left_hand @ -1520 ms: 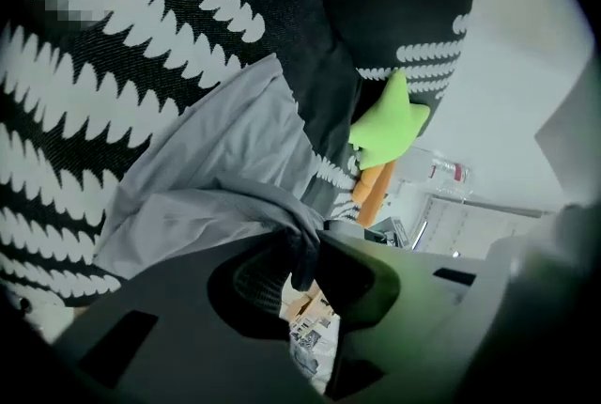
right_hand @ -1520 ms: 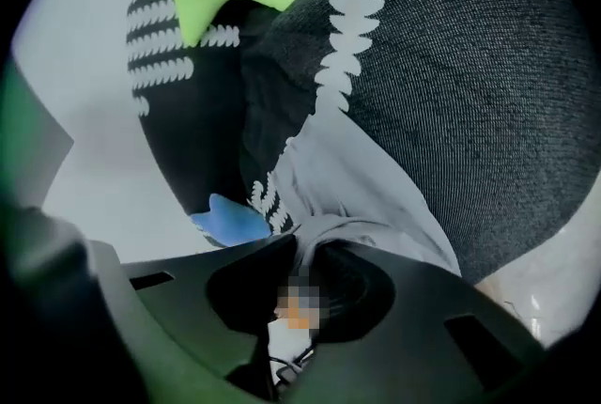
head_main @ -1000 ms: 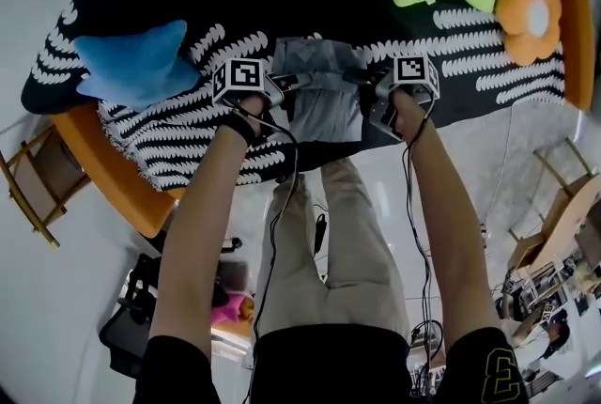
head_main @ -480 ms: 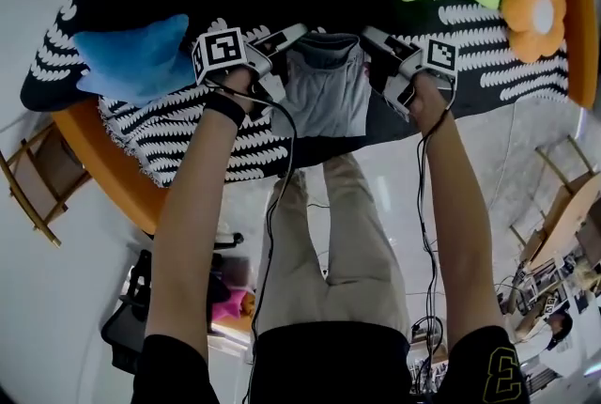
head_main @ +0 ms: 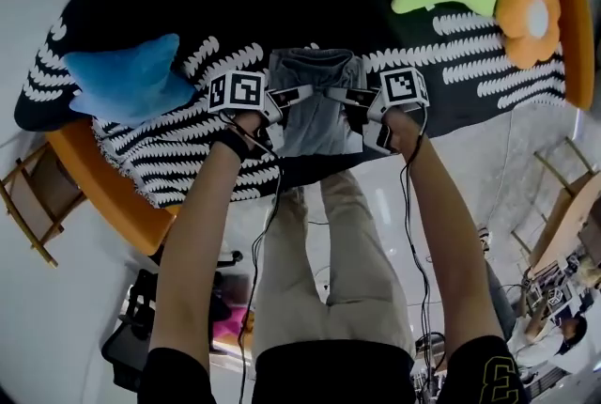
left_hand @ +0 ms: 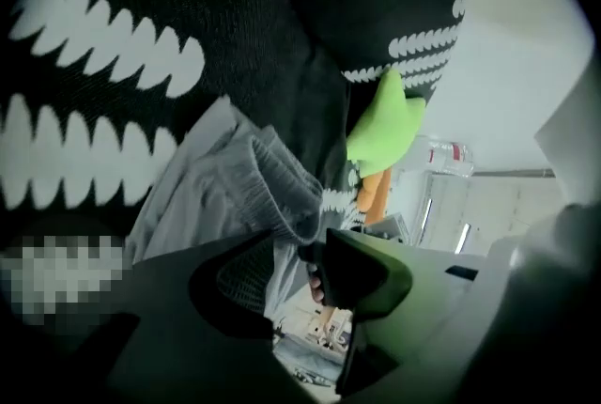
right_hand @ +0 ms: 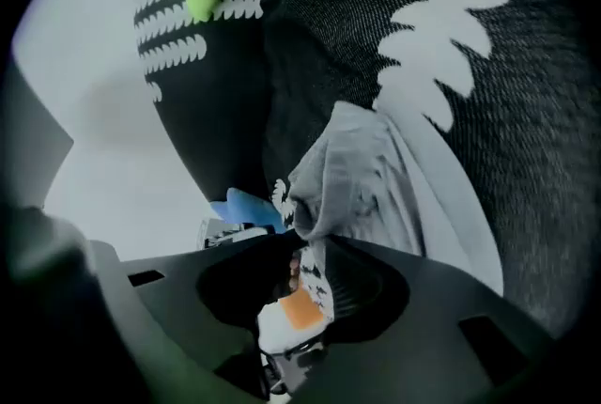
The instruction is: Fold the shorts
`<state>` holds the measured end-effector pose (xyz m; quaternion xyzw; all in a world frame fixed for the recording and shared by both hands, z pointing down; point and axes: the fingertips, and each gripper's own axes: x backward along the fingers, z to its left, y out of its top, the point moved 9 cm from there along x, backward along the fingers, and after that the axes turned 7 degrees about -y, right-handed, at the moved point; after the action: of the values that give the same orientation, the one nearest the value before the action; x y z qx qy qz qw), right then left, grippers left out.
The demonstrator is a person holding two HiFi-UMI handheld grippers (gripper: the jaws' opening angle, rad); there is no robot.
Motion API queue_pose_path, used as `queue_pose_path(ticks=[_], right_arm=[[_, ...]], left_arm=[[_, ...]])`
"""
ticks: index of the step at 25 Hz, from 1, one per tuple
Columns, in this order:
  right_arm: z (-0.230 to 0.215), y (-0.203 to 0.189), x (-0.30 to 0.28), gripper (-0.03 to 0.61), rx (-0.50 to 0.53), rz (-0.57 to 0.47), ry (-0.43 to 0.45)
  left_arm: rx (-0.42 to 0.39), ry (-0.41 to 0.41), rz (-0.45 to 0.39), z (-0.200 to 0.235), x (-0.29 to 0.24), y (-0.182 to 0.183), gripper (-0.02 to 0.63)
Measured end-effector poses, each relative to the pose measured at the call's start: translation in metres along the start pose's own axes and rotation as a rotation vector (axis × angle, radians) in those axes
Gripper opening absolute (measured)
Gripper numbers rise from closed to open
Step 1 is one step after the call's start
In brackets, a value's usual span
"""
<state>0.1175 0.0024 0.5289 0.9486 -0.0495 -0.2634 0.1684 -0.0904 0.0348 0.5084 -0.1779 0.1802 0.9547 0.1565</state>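
Grey shorts (head_main: 315, 116) lay on black-and-white throw (head_main: 178, 144), near its front edge. Left gripper (head_main: 302, 93) and right gripper (head_main: 336, 95) flanked side hems, jaws just closing, cloth between, not yet pinched. Bare throw stretched beyond.

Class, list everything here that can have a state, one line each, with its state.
shorts: lying on the patterned cloth, waistband end rumpled.
left hand-held gripper: open; jaws have just been closing, shorts edge between them.
right hand-held gripper: open; jaws have just been closing, shorts edge between them.
patterned cloth: spread over the table.
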Motion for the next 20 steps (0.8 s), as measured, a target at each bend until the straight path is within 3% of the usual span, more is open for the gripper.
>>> queue_pose_path(ticks=[2,4,5,6,7,8,10,11,13,14,17,18,20], right_arm=[[0.012,0.022,-0.01,0.127,-0.002,-0.082,0.019],[0.016,0.04,-0.007,0.126,0.029,-0.174,0.013],[0.012,0.042,-0.006,0.116,0.052,-0.193,-0.014],[0.008,0.043,-0.007,0.061,0.075,-0.193,-0.043],[0.006,0.042,-0.009,0.017,0.1,-0.181,-0.059],[0.007,0.042,-0.011,0.017,0.13,-0.168,-0.057],[0.014,0.043,-0.004,0.056,0.176,-0.163,0.022],[0.021,0.041,0.004,0.094,0.178,-0.179,0.09],[0.035,0.034,0.032,0.118,0.181,-0.244,0.163],[0.038,0.028,0.049,0.12,0.205,-0.279,0.132],[0.027,-0.007,0.081,0.12,0.383,-0.318,-0.157],[0.022,-0.024,0.082,0.126,0.47,-0.296,-0.24],[0.007,-0.062,0.076,0.137,0.646,-0.214,-0.409]], left_arm=[[-0.006,-0.031,-0.111,-0.003,0.002,0.031,0.183],[-0.007,-0.07,-0.203,-0.008,0.002,0.044,0.125],[-0.005,-0.068,-0.232,-0.004,0.001,0.044,0.117],[-0.004,-0.051,-0.255,0.002,0.001,0.043,0.105],[-0.003,-0.031,-0.277,0.009,0.003,0.044,0.06],[-0.002,-0.022,-0.297,0.013,0.004,0.047,0.027],[-0.009,-0.048,-0.316,0.01,0.005,0.052,0.043],[-0.034,-0.07,-0.313,0.001,0.005,0.052,0.102],[-0.153,-0.071,-0.298,-0.024,0.013,0.047,0.158],[-0.236,-0.037,-0.289,-0.035,0.022,0.04,0.166],[-0.452,0.138,-0.203,-0.043,0.053,0.003,0.251],[-0.499,0.205,-0.155,-0.035,0.062,-0.013,0.326],[-0.576,0.36,-0.058,-0.009,0.073,-0.048,0.337]])
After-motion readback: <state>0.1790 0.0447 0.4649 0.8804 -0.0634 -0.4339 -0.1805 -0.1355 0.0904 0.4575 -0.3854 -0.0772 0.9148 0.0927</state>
